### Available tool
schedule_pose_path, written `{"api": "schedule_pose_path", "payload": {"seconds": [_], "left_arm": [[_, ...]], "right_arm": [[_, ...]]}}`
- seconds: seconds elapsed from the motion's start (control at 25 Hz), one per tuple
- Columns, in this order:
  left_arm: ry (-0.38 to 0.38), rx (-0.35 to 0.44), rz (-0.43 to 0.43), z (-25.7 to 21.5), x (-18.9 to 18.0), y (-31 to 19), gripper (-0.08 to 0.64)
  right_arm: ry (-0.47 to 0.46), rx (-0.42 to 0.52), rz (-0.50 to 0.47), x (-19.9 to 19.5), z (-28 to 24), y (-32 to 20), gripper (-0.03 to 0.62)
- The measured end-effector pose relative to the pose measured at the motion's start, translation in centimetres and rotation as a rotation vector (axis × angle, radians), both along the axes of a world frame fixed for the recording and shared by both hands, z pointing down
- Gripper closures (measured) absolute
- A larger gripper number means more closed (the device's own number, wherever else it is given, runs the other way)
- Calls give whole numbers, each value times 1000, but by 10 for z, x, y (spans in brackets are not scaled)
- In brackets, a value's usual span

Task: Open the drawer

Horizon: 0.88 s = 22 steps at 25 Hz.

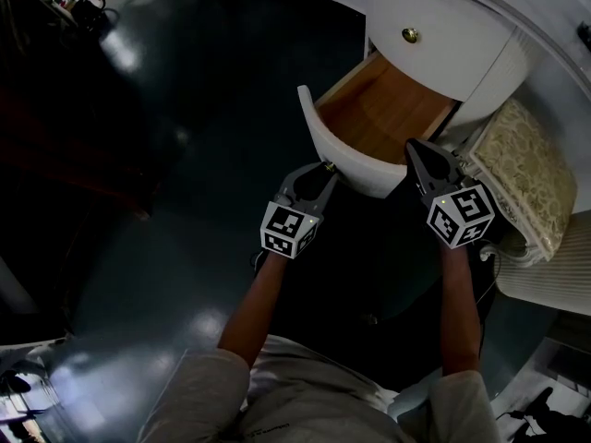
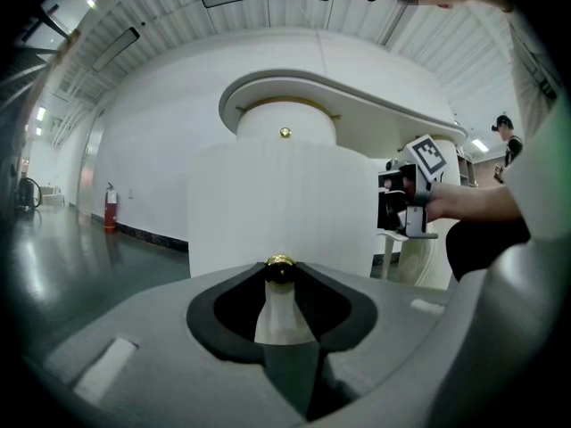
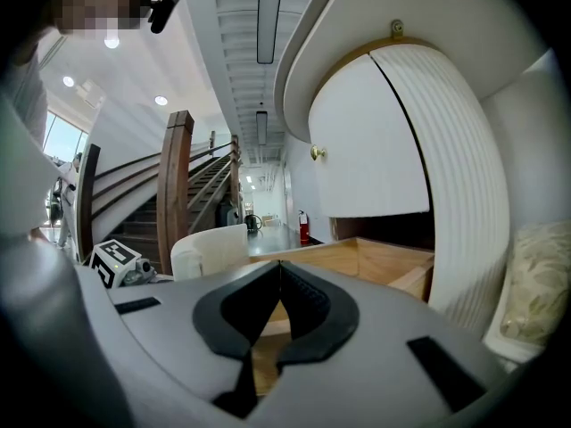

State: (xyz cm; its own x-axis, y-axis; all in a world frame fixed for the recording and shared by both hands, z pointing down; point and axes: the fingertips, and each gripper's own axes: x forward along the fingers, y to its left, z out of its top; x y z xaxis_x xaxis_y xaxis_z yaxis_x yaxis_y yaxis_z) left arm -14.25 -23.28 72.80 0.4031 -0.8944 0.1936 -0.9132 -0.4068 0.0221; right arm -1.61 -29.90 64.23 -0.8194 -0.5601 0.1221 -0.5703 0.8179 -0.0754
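Drawer (image 1: 351, 160): pulled well out of the white cabinet (image 1: 554, 72), open on top, with bare brown wood inside. Round white front turned toward the person.

Gold knob (image 2: 280, 263): stuck on the middle of that white front, right at the tips of the left tool.

Left gripper (image 1: 323, 172): closed on the gold knob, one jaw on each side. Pointed nearly flat at the drawer front.

Right gripper (image 3: 279, 270): jaws pinched together at the tips, with nothing between them. Held by the right side of the open drawer, above its wood, well apart from the left gripper.

Top drawer (image 1: 443, 49): shut, just above the open one, with a small knob (image 1: 409, 35) on its front.

Cream pad (image 1: 526, 169): bumpy and pale, maybe a cushion. Lying just right of the drawer, close beside the right gripper.

Arms (image 1: 254, 312): bare below grey sleeves, one behind each tool.

Floor (image 1: 166, 201): dark and shiny, with spots of light.
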Motion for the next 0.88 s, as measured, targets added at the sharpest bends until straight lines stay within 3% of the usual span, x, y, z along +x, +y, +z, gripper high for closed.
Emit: {"api": "schedule_pose_path", "payload": {"seconds": [0.88], "left_arm": [[49, 1, 8, 2, 0, 0, 456]], "right_arm": [[17, 10, 34, 6, 1, -4, 577]]}}
